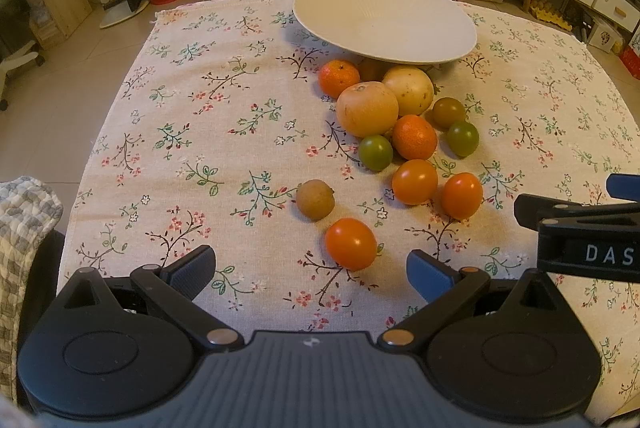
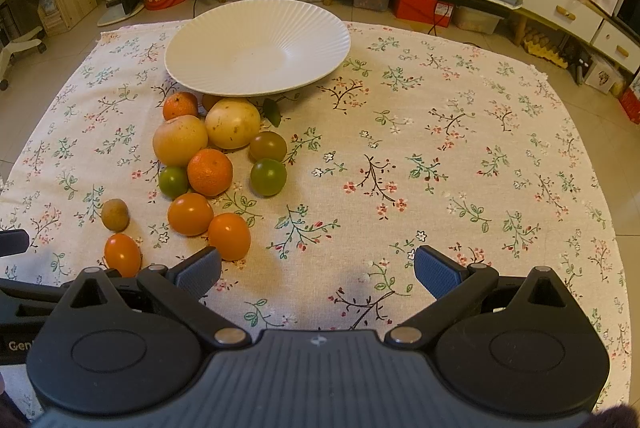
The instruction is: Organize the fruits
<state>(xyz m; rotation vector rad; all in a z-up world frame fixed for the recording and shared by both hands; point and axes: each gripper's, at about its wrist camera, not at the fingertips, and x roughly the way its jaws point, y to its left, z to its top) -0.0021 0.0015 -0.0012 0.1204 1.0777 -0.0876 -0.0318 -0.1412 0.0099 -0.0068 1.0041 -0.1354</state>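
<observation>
Nearest in the left wrist view, the left claw (image 1: 310, 270) is seen spread wide and empty above the floral-printed cloth covering the tabletop (image 1: 200, 131), with a smooth orange cherry tomato (image 1: 351, 244) lying just ahead, between its blue-padded fingers (image 1: 192, 270). The right claw (image 2: 316, 268) is likewise held wide with nothing in it, over bare cloth to the right of the fruit; a second orange tomato (image 2: 229, 236) sits just beside its left finger. A little farther out, a small round brown longan (image 1: 315, 199) is found apart from the rest, and beyond it a loose cluster is gathered: two more orange tomatoes, green tomatoes (image 1: 375, 152), dimpled orange mandarins (image 1: 414, 136) and two large pale yellow-orange round fruits (image 1: 367, 109) touching one another. At the far side of the cluster a wide white ribbed ceramic plate (image 1: 384, 11) is raised on its foot, still without any fruit on it. No fruit appears to have been moved yet, so the opening pick is judged to be in hand. The next move probably calls for the left claw to be lowered around the nearest tomato, closed gently so the soft skin is not crushed, and carried over the cluster to the plate.
</observation>
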